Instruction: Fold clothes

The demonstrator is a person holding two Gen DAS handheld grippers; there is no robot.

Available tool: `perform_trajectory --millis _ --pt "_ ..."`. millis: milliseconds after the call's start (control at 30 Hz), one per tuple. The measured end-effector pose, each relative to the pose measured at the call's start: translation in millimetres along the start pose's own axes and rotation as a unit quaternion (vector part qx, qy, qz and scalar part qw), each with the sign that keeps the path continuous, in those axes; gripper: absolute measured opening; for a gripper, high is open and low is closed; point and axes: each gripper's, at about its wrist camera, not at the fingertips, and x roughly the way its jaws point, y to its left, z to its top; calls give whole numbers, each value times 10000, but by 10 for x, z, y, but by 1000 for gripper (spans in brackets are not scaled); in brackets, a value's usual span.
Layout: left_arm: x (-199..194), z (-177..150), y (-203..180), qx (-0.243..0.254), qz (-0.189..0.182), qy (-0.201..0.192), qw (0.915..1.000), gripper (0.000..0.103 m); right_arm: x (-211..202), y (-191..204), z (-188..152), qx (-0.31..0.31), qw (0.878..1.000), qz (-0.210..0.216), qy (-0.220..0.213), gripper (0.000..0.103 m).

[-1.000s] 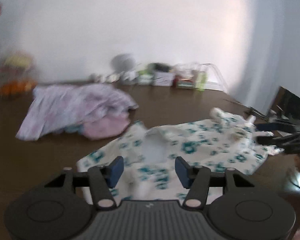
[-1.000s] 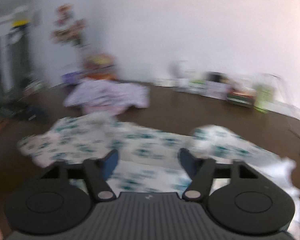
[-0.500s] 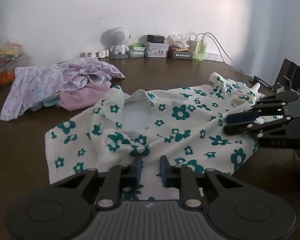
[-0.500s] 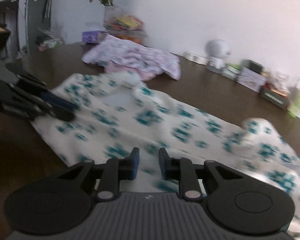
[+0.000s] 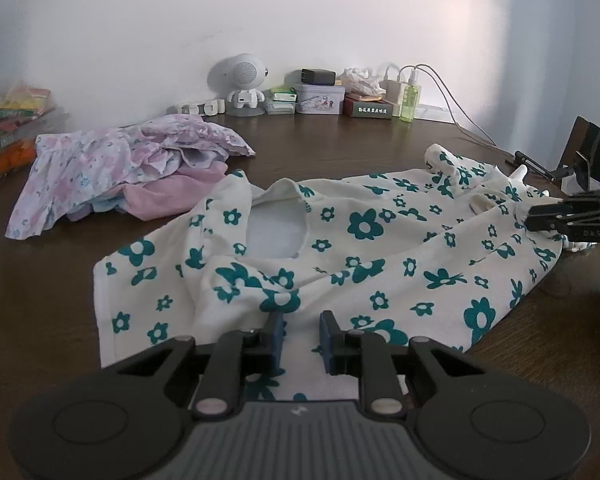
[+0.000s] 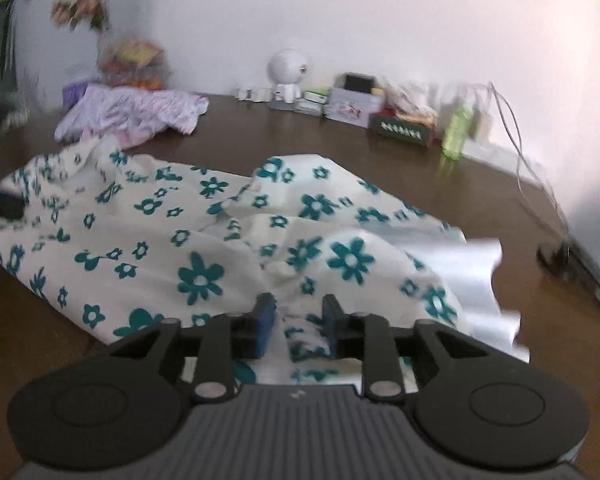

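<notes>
Since a second ago, both grippers have been brought down from above the garment and narrowed from a wide spread onto its cloth. The left gripper (image 5: 301, 334) is set at the near hem of the white dress (image 5: 364, 248) with teal flowers, its blue pads (image 5: 277, 336) drawn close with a fold of the fabric between them; whether the cloth is firmly pinched cannot be told. The right gripper (image 6: 296, 320) is placed likewise at the opposite end of the white dress (image 6: 180, 240), a ridge of fabric being bunched between its narrowed pads (image 6: 265, 322), and the grip again cannot be confirmed. In the left wrist view the right gripper (image 5: 540, 216) is seen side-on at the dress's far right edge, against the cloth.

The dress is spread, rumpled, across the dark brown worktop (image 5: 340, 140), neckline facing up. A pile of pink and lilac clothes (image 5: 116, 168) is heaped just beside its collar end. Along the wall are ranged a small white robot-shaped speaker (image 5: 242, 84), a tin box (image 5: 319, 98) and a green bottle (image 5: 410, 100), well apart from the dress. The right wrist view is somewhat blurred.
</notes>
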Motion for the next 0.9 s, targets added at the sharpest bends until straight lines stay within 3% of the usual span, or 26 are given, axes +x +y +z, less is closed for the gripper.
perform_trajectory --millis 400,500,667,900 --pt "-72 -53 61 -68 -122 6 9999 19 -447 15 -355 570 9984 -52 -46 26" --pt "-83 -60 75 -58 -180 9 9998 19 -659 -6 -430 803 9958 -329 -281 30" --pt "-84 -81 86 -52 -221 -32 9997 19 -803 -156 -618 1008 9905 -927 -92 30" --pt "-90 -92 82 -85 -247 -42 9997 20 -897 -293 -774 1272 9846 -1197 -57 30"
